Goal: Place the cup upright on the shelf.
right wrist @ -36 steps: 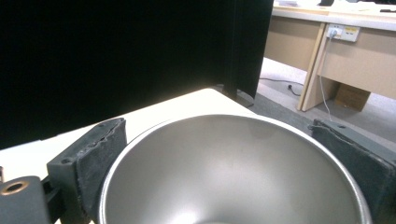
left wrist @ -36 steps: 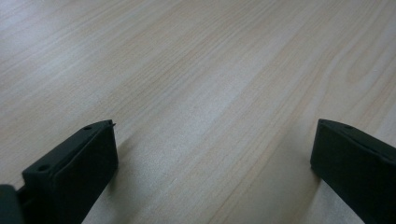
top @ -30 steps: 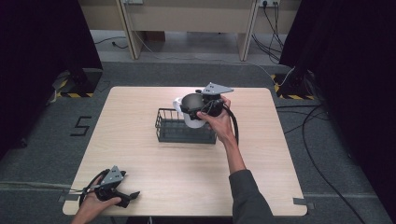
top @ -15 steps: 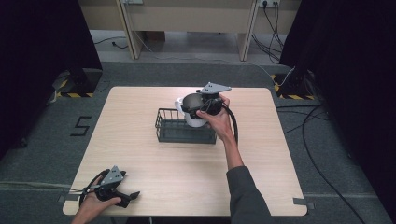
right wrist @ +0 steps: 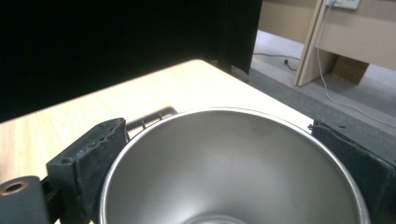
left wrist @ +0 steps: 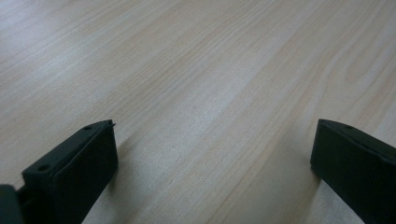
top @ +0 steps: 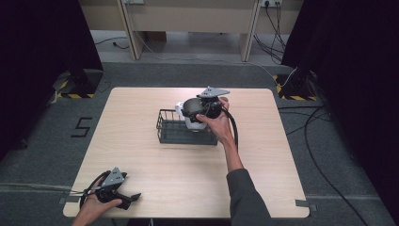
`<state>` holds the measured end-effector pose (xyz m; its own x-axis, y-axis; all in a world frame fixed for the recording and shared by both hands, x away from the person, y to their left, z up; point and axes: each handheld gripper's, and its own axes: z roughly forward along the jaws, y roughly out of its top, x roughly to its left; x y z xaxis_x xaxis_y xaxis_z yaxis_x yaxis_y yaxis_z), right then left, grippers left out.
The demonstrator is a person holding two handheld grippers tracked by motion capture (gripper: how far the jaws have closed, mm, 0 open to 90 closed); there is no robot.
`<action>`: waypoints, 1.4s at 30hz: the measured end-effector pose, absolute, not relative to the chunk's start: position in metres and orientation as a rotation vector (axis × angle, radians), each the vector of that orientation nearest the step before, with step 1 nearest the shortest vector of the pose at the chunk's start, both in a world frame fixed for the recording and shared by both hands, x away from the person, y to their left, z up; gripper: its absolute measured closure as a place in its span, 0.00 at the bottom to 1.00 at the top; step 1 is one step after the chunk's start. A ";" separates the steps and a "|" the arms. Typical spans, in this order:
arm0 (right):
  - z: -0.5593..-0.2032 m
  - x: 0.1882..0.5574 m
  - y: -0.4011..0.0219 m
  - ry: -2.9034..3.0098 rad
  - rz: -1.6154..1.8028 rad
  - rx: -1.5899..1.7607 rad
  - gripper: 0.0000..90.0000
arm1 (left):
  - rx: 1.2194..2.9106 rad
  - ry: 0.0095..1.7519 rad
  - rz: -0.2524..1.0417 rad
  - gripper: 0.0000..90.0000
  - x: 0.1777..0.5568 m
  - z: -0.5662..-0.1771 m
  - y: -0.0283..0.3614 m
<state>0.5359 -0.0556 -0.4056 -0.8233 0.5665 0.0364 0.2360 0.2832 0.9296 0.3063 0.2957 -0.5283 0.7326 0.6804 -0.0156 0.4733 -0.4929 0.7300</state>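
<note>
My right gripper (top: 191,111) is shut on a cup (top: 185,117), white outside and steel inside. It holds the cup over the far right end of a black wire basket (top: 175,134) in the middle of the table. In the right gripper view the cup's steel rim (right wrist: 224,114) sits between the two black pads, which press on its sides. A bit of the basket's wire (right wrist: 153,116) shows past the rim. My left gripper (top: 128,199) rests on the table at the front left corner, held by a hand. Its jaws stand wide open over bare wood (left wrist: 215,130).
The light wooden table (top: 141,103) has free room around the basket on all sides. Grey carpet, cables and dark curtains surround it. The right forearm reaches in from the front edge.
</note>
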 end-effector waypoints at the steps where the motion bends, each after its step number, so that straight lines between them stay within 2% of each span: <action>1: -0.407 0.536 -0.056 2.256 1.544 0.735 0.07 | 2.185 0.867 0.355 0.00 0.306 -0.528 0.296; 42: -0.413 0.526 -0.050 2.281 1.301 0.683 0.06 | 2.187 0.865 0.354 0.00 0.306 -0.528 0.296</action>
<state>0.5255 -0.0500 -0.4133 -0.7887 0.6031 -0.1188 0.2050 0.4403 0.8741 0.3063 0.2958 -0.5282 0.7341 0.6789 -0.0153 0.4730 -0.4950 0.7288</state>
